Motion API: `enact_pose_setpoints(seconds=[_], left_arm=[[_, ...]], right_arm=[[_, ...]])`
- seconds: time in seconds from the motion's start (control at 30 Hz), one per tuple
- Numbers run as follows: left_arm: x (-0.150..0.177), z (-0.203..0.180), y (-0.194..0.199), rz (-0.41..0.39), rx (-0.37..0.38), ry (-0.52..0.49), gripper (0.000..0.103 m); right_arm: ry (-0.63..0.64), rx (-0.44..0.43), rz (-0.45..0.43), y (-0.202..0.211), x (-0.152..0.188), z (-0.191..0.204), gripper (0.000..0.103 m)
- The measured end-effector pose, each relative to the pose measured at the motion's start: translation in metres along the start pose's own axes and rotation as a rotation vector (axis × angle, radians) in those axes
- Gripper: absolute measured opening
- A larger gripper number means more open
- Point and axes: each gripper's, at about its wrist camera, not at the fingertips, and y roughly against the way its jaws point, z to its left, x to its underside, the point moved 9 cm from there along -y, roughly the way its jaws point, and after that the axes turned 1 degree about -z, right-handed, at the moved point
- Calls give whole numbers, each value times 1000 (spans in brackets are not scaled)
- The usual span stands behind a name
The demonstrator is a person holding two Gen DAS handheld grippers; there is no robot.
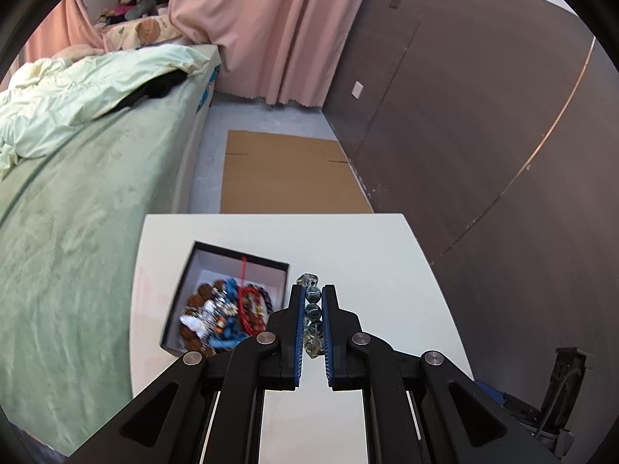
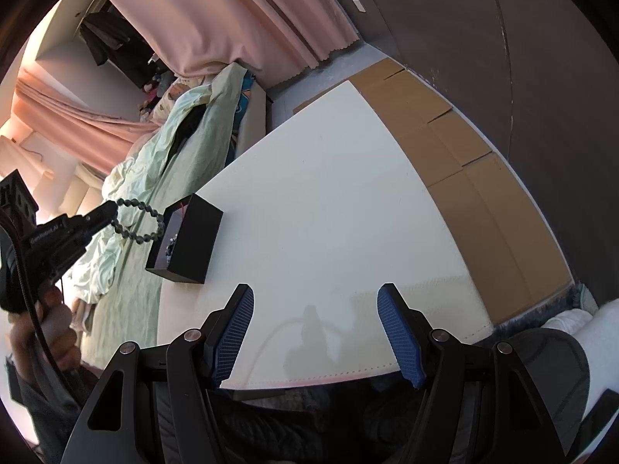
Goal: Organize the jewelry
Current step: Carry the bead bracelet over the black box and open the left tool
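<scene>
Glassy round-beaded bracelet (image 1: 312,311) pinched in left hand-held gripper (image 1: 312,290); right hand-held gripper (image 2: 315,297) spread.

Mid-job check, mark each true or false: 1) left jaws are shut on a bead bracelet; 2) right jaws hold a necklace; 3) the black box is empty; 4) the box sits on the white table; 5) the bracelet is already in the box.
1) True: the left gripper is clamped on the bead bracelet.
2) False: the right gripper is open and holds nothing.
3) False: the black box holds a jewelry pile.
4) True: it rests on the white table.
5) False: the bracelet hangs in the air beside the box.
</scene>
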Motion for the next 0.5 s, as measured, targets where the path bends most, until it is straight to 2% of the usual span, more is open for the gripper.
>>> enact_pose_setpoints(seconds=[0.5], left_arm=[[-13, 30, -27, 17, -42, 31, 9]], right_arm=[[13, 0, 23, -17, -2, 7, 68]])
